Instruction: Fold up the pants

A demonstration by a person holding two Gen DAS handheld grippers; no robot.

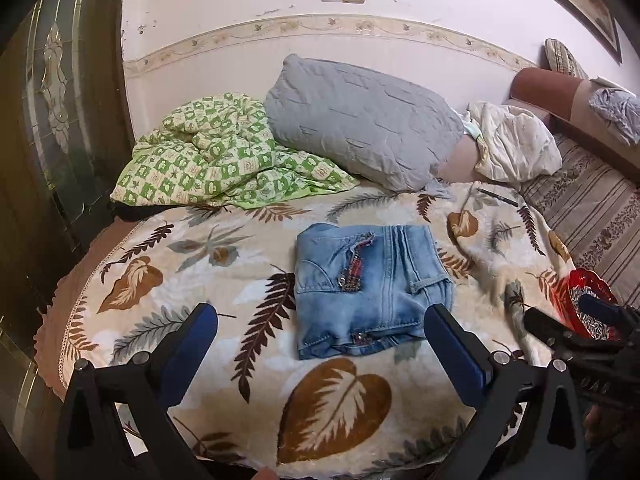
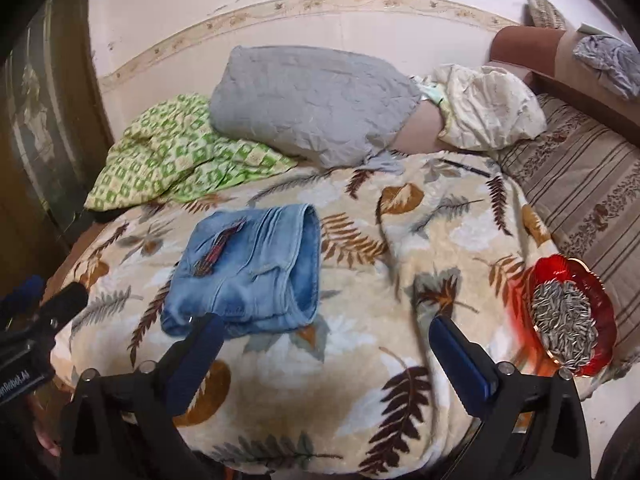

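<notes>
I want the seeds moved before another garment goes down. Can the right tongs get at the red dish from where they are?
Probably yes. The red dish of seeds sits uncovered on the leaf-print blanket, just right of the open right tongs. Nothing lies between them, and the folded jeans are on the other side.

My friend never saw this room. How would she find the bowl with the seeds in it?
Start at the big leaf-patterned blanket spread over the bed. Follow it to its right edge, near the striped cover. There sits the red glass bowl, full of grey striped seeds; it is the only shiny red thing, while the folded blue jeans and everything else nearby is soft cloth.
</notes>
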